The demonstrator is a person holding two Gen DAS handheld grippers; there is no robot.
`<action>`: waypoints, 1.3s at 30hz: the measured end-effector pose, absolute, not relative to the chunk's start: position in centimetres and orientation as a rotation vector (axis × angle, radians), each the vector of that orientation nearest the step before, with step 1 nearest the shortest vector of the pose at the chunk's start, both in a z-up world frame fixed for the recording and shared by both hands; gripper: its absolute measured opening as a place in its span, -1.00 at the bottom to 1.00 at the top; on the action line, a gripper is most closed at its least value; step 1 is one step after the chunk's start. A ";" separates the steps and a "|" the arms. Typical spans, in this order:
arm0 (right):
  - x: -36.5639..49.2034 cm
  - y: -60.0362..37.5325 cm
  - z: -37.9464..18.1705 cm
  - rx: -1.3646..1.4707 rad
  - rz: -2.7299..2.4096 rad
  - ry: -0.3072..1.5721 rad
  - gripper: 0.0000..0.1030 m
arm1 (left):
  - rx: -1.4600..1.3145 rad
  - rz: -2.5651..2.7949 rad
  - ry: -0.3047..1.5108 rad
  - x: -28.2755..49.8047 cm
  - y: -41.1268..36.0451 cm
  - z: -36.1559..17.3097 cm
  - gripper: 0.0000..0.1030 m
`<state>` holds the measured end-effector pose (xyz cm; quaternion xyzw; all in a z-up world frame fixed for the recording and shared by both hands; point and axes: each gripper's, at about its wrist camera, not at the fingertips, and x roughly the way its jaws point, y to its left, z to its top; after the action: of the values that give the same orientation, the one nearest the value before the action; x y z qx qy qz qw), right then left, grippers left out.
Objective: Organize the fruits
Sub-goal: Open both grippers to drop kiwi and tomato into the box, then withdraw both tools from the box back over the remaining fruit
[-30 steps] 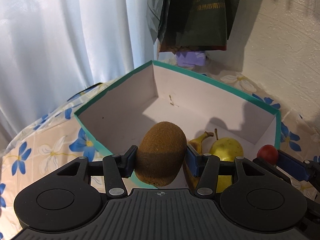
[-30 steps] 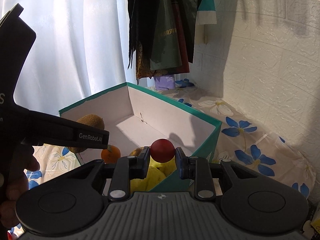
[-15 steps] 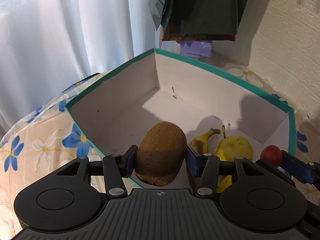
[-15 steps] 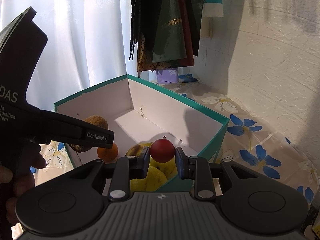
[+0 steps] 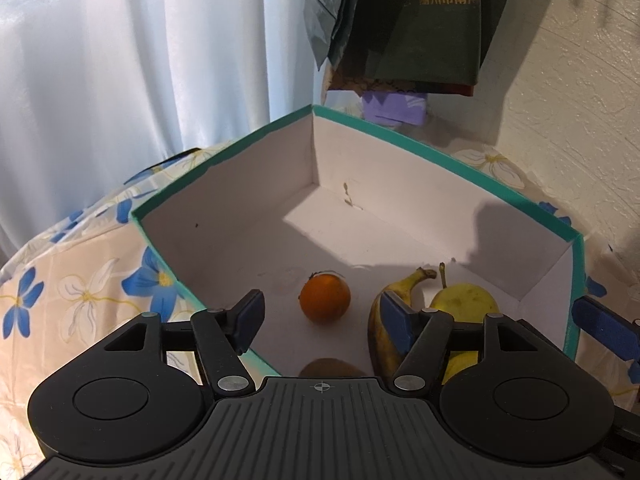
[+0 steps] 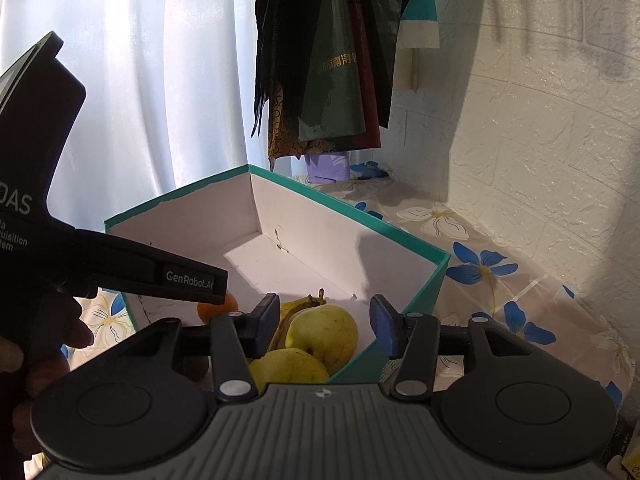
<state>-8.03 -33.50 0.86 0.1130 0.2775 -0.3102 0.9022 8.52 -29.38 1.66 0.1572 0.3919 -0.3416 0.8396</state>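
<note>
Five fruits show in the teal-rimmed box [image 5: 440, 156]: orange [image 5: 325, 298] mid-floor, banana [image 5: 386, 320] just beside a yellow pear [image 5: 466, 300] toward the box's right end wall, kiwi [image 5: 330, 368] at the near wall, mostly cut off by the left gripper [image 5: 320, 316] body; a second pear [image 6: 288, 368] shows only from the right wrist, touching the first pear [image 6: 328, 334], bottom hidden by the gripper housing. Left gripper fingers spread wide, nothing between them, hovering over the box's near wall. Right gripper [image 6: 324, 322] also spread and empty, over the box's near right corner. The red fruit isn't visible in either view. In the right view the orange [image 6: 224, 307] is half covered by the left tool's black handle [image 6: 120, 264], with the person's hand [image 6: 48, 344] dark at the left edge. Box sits on a floral tablecloth [image 5: 80, 288]; white curtain [image 5: 140, 60] behind, dark hanging bags [image 5: 412, 24] above the far corner, textured white wall [image 6: 540, 140] to the right.
</note>
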 end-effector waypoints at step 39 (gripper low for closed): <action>-14.9 -23.4 1.6 0.258 -0.511 0.626 0.62 | 0.339 -0.506 0.823 0.9 -2.2 2.0 0.87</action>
<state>-14.88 -23.37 1.64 0.1253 0.3037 -0.2479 0.9114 0.87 -2.21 2.03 0.1620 0.3940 -0.2420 0.8718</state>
